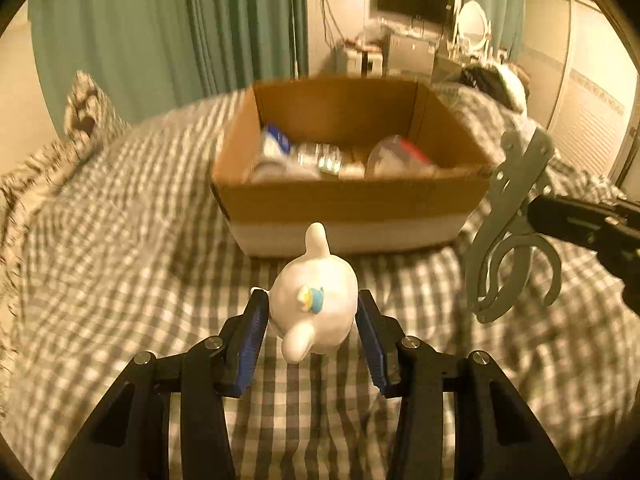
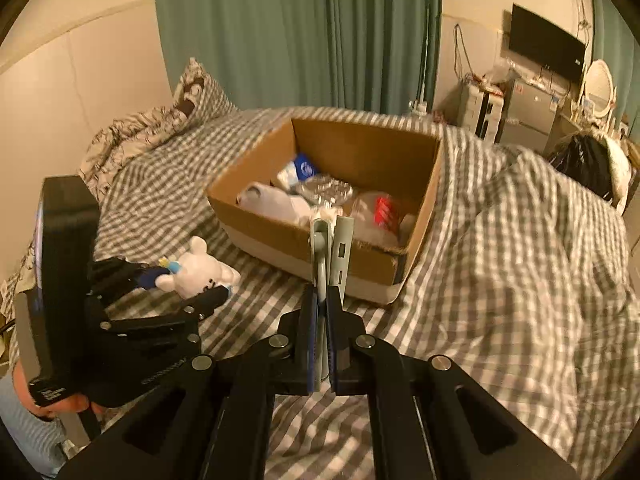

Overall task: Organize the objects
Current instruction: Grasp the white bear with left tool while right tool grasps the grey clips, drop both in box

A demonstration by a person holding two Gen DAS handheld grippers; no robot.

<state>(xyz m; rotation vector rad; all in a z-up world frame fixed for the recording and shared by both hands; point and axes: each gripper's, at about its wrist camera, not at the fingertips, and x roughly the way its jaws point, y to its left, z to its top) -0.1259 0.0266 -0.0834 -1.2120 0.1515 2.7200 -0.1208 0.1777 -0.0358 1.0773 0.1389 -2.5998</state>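
Note:
My left gripper (image 1: 313, 308) is shut on a white plush toy (image 1: 316, 300) with a small blue and yellow tag, held above the checked bedcover in front of an open cardboard box (image 1: 348, 204). The toy also shows in the right wrist view (image 2: 200, 270), between the left gripper's fingers (image 2: 208, 300). My right gripper (image 2: 322, 300) is shut on a grey metal scissor-like tool (image 2: 332, 248), seen edge-on and pointing at the box (image 2: 320, 248). In the left wrist view the tool (image 1: 508, 232) hangs to the right of the box. The box holds bottles and packets (image 2: 320, 196).
The checked bedcover (image 1: 100, 260) covers the bed, bunched up high to the right of the box (image 2: 520, 240). A patterned pillow (image 2: 160, 128) lies at the far left. Green curtains (image 2: 280, 28), a wall TV (image 2: 544, 48) and a cluttered desk stand behind.

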